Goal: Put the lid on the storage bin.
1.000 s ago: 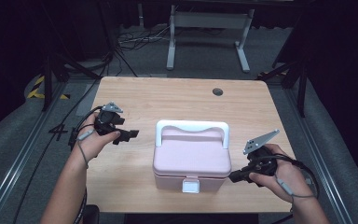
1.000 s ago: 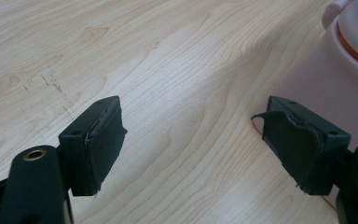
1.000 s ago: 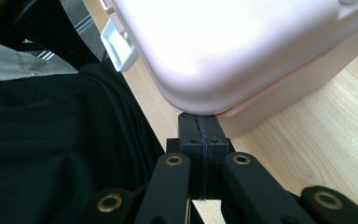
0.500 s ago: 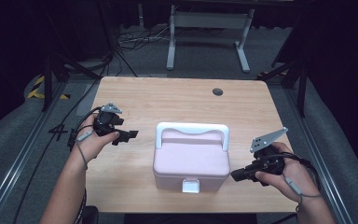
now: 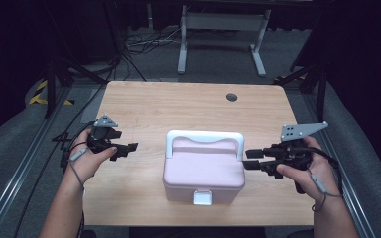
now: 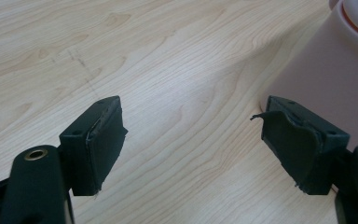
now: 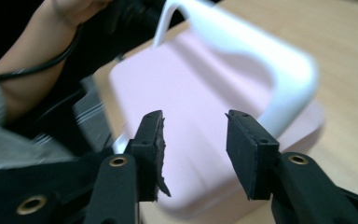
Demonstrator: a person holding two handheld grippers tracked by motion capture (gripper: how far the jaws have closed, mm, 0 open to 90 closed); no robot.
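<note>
A pink box (image 5: 203,171) with a white handle (image 5: 204,139) sits on the wooden table (image 5: 178,104), near the edge closest to the person. It has not moved since a second ago.

The right gripper (image 5: 250,159) was lower and close to the box's right front corner a second ago. Now it is higher and sits just beside the box's right side, pointing at it. Its jaws were pressed together before and have just been opening. They now stand partly apart with nothing between them, and the box lid shows past them.

The left gripper (image 5: 126,149) is left of the box, and it has come a little closer to it. Its jaws are wide apart and hold nothing. They hang over bare wood.
</note>
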